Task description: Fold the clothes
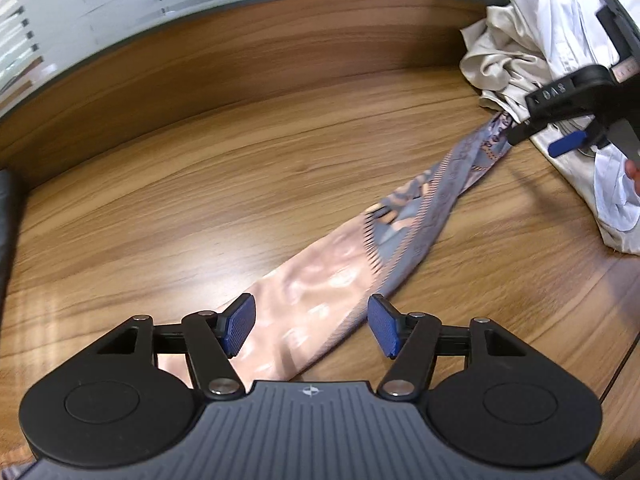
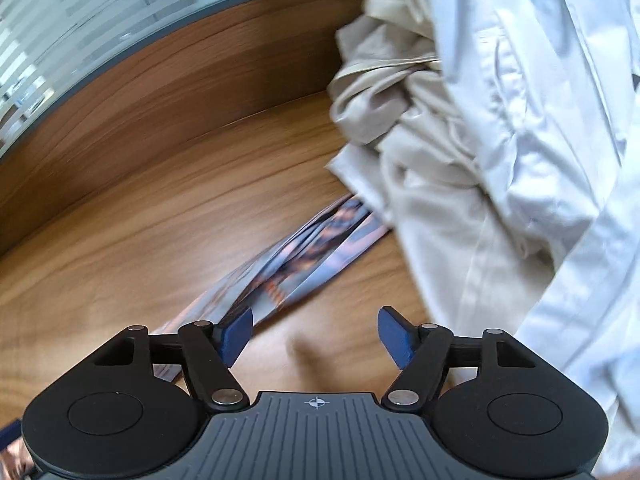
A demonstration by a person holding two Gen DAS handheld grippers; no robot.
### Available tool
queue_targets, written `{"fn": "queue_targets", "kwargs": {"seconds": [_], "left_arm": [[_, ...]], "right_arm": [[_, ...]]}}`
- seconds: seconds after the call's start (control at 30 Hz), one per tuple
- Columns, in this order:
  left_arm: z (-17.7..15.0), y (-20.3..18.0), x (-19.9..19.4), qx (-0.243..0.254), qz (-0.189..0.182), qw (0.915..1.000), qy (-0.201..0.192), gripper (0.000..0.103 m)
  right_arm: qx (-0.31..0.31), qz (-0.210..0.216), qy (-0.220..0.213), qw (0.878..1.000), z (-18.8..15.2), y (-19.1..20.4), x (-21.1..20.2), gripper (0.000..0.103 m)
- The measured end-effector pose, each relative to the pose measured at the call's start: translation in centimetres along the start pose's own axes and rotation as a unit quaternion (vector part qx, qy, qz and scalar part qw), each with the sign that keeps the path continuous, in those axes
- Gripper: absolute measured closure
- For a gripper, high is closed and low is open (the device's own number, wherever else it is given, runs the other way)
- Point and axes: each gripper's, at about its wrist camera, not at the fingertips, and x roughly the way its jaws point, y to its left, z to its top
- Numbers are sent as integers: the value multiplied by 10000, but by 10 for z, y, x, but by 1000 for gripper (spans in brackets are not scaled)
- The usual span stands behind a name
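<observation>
Left hand-held gripper (image 1: 311, 330) above patterned scarf (image 1: 400, 224)

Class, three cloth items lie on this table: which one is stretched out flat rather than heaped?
The patterned blue-and-peach scarf, a long strip across the wooden table; the beige garment and white shirt are heaped.

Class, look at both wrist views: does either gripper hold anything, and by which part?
Nothing is held. Both the left gripper and right gripper have open jaws above the scarf.

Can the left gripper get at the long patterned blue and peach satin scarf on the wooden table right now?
Probably yes: the left gripper has open jaws straddling the scarf, with nothing lying over that end.
</observation>
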Motion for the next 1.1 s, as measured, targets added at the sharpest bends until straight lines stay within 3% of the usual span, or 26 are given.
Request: {"fn": "queue_targets", "kwargs": {"seconds": [0.33,0.4,0.47,0.5,0.53,0.57,0.63,0.87,1.1], "left_arm": [[18,-31,27,455,-201,9987,79,37],[20,-33,33,518,-193,9984,134,46],[22,-33,39,530,-166,9982,238,75],[22,-32,41,518,-168,9981,275,82],[22,-31,43,507,-170,9981,312,96],[22,-30,44,507,-161,9980,327,103],[21,-27,41,507,-52,9985,221,103],[16,-4,20,84,360,9992,-144,103],[-7,30,-9,-173,588,9978,-273,103]], "right_arm": [[-77,0,51,10000,22,-11,25,32],[-125,-40,55,9999,22,-10,28,35],[-213,-117,29,9997,21,-8,30,44],[-273,-163,3,9995,21,-7,30,47],[-334,-210,-23,9992,21,-6,30,59],[-376,-225,-37,9990,21,-5,30,80],[-359,-207,6,9991,21,-6,30,101],[-665,-77,-112,9977,8,8,8,101],[-1047,218,-43,9943,-25,54,-15,101]]}}
